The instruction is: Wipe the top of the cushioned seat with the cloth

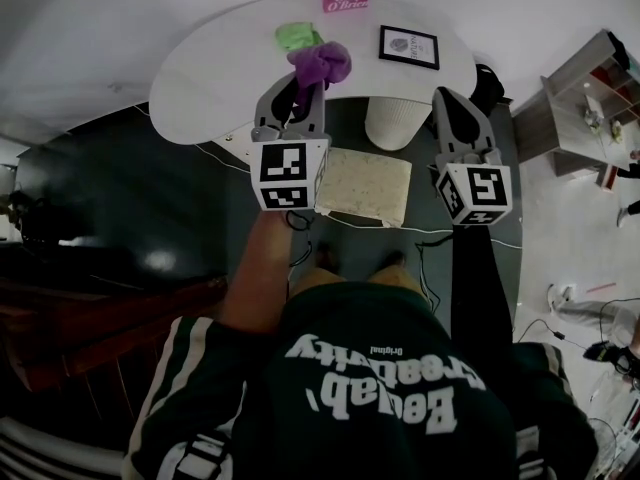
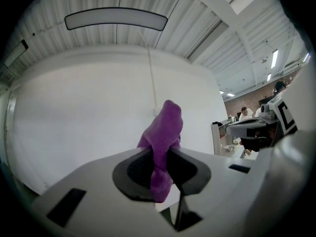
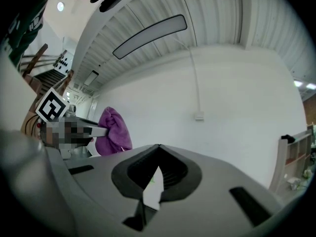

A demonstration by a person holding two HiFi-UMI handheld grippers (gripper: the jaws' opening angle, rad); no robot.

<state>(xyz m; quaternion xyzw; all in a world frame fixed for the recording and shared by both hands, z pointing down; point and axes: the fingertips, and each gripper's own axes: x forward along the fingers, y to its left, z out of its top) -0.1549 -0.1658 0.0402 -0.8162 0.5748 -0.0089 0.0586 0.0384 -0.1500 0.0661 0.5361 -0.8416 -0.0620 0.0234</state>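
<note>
The left hand-held gripper (image 1: 298, 86) pinches a bunched purple cloth (image 1: 320, 63), raised beyond the far left corner of the tan cushioned seat (image 1: 365, 186) and not touching it. The right hand-held gripper (image 1: 452, 103), to the seat's right, is pressed together and empty. To wipe well, the cloth probably needs lowering flat onto the seat's top, then sweeping edge to edge with even pressure.
</note>
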